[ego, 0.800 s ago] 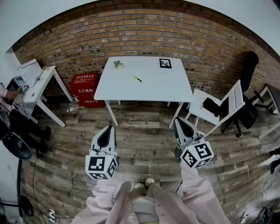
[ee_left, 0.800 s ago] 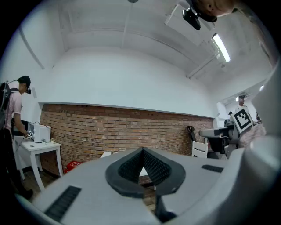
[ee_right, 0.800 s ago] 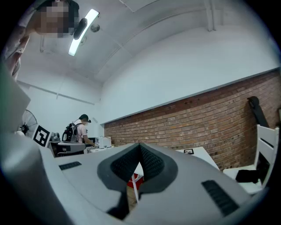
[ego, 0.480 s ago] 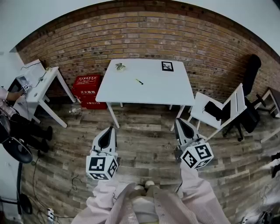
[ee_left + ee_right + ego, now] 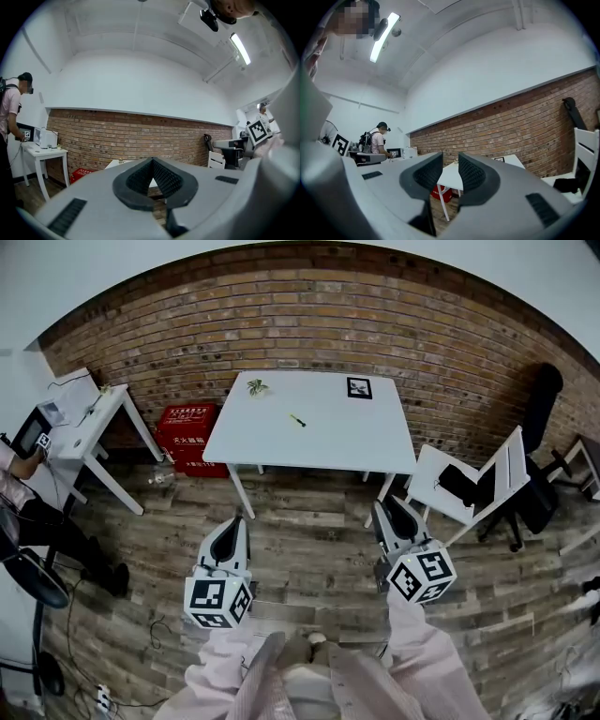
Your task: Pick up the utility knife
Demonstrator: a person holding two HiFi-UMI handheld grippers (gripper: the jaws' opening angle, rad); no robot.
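Observation:
The utility knife [image 5: 297, 420], small with a yellow-green and black body, lies near the middle of the white table [image 5: 356, 442] against the brick wall. Both grippers are held level over the wooden floor, well short of the table. My left gripper [image 5: 234, 521] is shut, its pads meeting at the tips [image 5: 151, 161] with nothing in them. My right gripper [image 5: 382, 504] is open, a narrow empty gap between its pads [image 5: 450, 159]. Through that gap I see the table [image 5: 452, 180]. The knife cannot be made out in either gripper view.
On the table are a square marker card [image 5: 358, 387] and a small plant-like object [image 5: 256, 385]. A red box [image 5: 183, 432] stands under its left end. A white chair [image 5: 469, 479] and black office chair [image 5: 534, 427] stand right; a white desk [image 5: 89, 423] with a person [image 5: 19, 493] stands left.
The table has slid slightly lower and nearer in the head view. Both grippers keep their places in the view. The person at the left desk has shifted.

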